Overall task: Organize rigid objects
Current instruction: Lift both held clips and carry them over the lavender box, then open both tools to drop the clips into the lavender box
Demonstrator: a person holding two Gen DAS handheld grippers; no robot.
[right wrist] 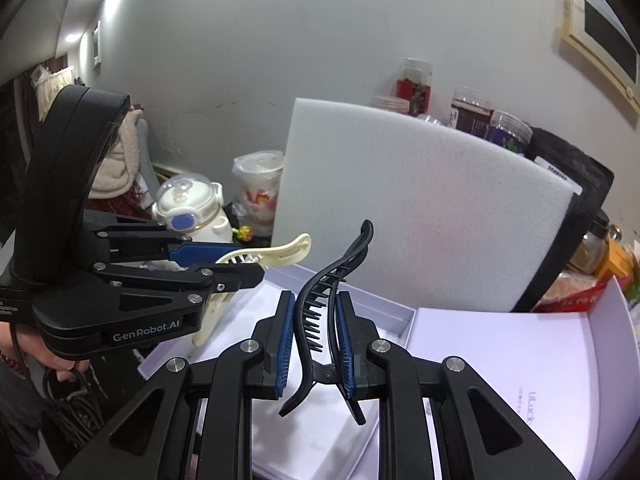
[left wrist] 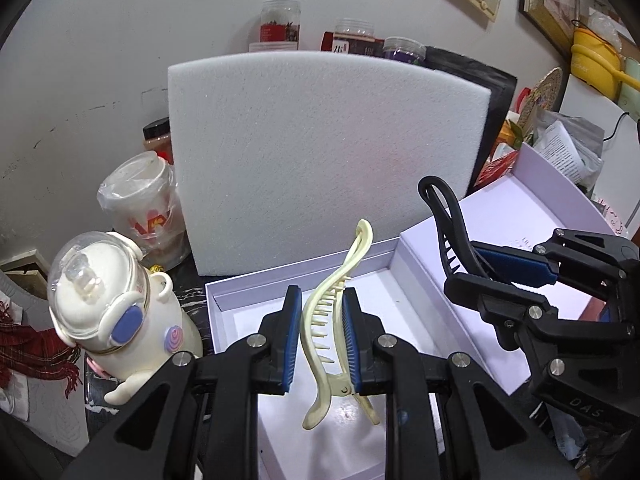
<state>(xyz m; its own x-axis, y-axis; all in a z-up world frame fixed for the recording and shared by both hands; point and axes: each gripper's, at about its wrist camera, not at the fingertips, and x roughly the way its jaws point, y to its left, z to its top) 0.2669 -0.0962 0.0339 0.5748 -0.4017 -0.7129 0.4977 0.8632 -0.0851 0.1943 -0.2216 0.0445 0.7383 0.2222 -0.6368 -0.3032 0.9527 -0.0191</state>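
white box (left wrist: 224,300) open (clips held above by grippers).

Below left gripper (left wrist: 320,320): open box (left wrist: 256,292). Between its pads: cream hair clip (left wrist: 336,328). Right of it: right gripper (left wrist: 516,276) with black hair clip (left wrist: 448,216), over box lid (left wrist: 532,208). Behind both: foam slab (left wrist: 320,152), jars (left wrist: 280,24) beyond. Left: bottle (left wrist: 120,312), cup (left wrist: 144,204).

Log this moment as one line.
left hand-held gripper: shut on cream hair clip | right hand-held gripper: shut on black hair clip | both above white box
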